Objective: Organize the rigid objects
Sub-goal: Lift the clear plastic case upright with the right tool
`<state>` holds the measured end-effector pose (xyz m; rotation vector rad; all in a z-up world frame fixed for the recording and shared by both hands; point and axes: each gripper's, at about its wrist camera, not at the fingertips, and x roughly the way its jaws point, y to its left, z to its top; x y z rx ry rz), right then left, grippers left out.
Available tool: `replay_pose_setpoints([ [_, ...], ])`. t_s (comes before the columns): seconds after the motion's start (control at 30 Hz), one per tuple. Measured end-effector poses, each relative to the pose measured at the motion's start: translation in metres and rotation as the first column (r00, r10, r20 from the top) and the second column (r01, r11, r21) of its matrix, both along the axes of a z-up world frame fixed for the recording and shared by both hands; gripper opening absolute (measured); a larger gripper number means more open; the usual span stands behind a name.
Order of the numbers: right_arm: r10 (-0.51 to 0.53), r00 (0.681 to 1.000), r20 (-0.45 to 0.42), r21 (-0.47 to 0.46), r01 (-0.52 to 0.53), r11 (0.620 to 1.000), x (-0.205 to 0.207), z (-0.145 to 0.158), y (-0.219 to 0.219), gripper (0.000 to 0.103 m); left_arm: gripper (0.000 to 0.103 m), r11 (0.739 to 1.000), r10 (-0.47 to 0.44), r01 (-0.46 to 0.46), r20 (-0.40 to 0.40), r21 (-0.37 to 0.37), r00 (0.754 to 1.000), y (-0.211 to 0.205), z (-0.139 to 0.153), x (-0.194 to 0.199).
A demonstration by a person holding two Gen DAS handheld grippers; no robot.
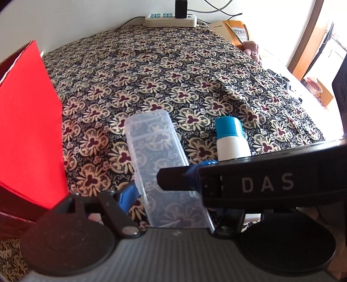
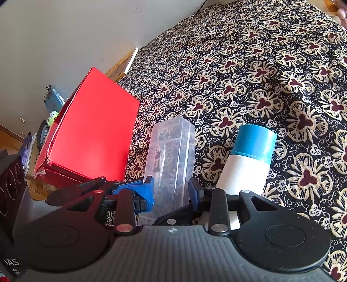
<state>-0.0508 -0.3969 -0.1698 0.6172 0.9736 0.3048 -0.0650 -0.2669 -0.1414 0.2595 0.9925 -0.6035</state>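
**Clear case between both sets of jaws, red box off to the left**

Left wrist view: the clear plastic case (image 1: 158, 164) lay flat on the floral cloth (image 1: 164, 71), its long axis running straight ahead from the left gripper (image 1: 164, 195). The jaws stood apart, with one blue pad at the case's left edge; the right finger was hidden behind the right gripper's black body, which crossed in from the right, so whether the case was pinched could not be told. A white bottle with a blue cap (image 1: 232, 138) stood just beside the case on its right. The red box (image 1: 28, 130) rose close on the left. At the far edge sat a power strip (image 1: 171, 19) against a pale wall.

Right wrist view: the right gripper (image 2: 171, 193) had the same case (image 2: 171, 156) between its blue pads, which sat right at its narrow sides. It looked like a grasp, though firm contact was not certain. The bottle (image 2: 249, 162) leaned just right of the jaws. The red box (image 2: 93, 130) stood near, left of the case, probably the place to stow things.
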Motion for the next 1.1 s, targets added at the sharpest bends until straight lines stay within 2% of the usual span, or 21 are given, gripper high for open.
replay_pose_setpoints([
  [0.27, -0.035, 0.999, -0.023, 0.010, 0.036, 0.999, -0.001, 0.002, -0.004, 0.018, 0.062, 1.000, 0.005, -0.004, -0.019, 0.024, 1.000, -0.003, 0.002, 0.003],
  [0.5, -0.046, 0.999, -0.009, 0.009, 0.046, 0.999, -0.011, 0.013, -0.008, 0.018, 0.060, 0.999, 0.000, 0.001, -0.025, 0.044, 1.000, -0.006, 0.007, -0.001],
  [1.1, -0.012, 1.000, 0.027, -0.007, 0.012, 1.000, -0.052, 0.046, -0.007, 0.018, 0.056, 0.997, -0.006, 0.005, 0.009, 0.080, 1.000, -0.011, 0.040, -0.032],
])
